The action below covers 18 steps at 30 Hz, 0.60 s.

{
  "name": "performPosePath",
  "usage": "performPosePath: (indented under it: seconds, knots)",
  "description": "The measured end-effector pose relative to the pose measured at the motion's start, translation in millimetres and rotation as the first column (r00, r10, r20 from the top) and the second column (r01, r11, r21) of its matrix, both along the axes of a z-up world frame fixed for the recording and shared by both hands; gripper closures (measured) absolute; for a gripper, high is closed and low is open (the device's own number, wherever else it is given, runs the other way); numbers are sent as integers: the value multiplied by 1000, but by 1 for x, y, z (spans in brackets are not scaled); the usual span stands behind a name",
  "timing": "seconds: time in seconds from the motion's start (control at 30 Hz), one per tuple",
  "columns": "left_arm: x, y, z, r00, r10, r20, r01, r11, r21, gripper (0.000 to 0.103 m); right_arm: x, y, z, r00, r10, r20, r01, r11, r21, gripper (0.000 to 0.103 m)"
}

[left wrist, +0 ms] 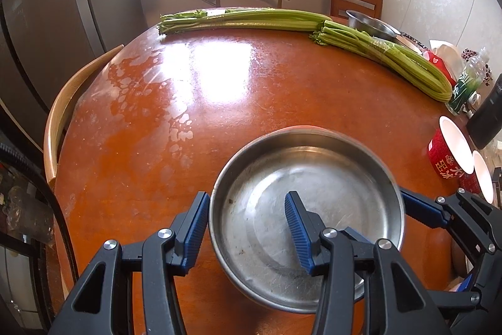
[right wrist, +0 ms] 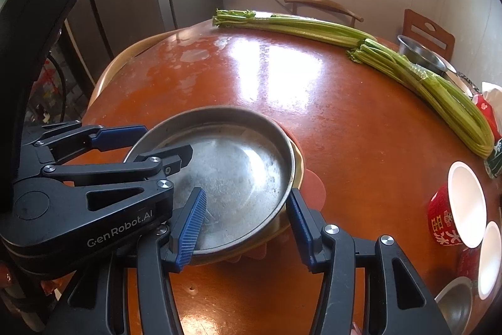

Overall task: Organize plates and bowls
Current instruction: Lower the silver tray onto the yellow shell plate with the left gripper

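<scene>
Right wrist view has the right gripper [right wrist: 246,223] nearest, jaws wide and straddling the near rim of the steel plate [right wrist: 232,175], one finger inside the dish and one outside; whether they touch the rim cannot be told. This plate sits on a yellowish plate [right wrist: 298,168], itself resting on the round red-brown table [right wrist: 360,131]. From the left comes the left gripper [right wrist: 150,143], its body printed "GenRobot.AI", jaws likewise wide across the opposite rim. In the left wrist view the left gripper [left wrist: 248,225] shows the same straddle of the steel plate [left wrist: 313,178].

To the right, near the table edge, lie two red bowls [right wrist: 451,209] with white Chinese characters I cannot read. Beyond the plate stretches bare tabletop. Farther off, two celery bunches [right wrist: 423,83] lie along the far edge, with a steel bowl [right wrist: 420,54] behind them.
</scene>
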<state>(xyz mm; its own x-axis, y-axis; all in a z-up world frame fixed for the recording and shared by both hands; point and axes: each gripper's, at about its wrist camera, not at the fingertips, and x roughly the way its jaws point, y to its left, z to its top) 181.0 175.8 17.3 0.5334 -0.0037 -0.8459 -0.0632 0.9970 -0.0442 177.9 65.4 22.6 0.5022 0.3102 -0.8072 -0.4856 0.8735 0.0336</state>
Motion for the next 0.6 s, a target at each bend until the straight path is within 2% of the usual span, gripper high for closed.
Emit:
performPosePath:
  seconds: [0.3,0.6]
  knots:
    - [-2,1,5,1000,6,9,-6,1000,-4,54,-1,-7,6,1000,-11,20,11,1000,2,48]
    - [-9,4,24,999,28,46,-27,999,-20,52,-8,-28,33,996,-49,76,44,997,62,46]
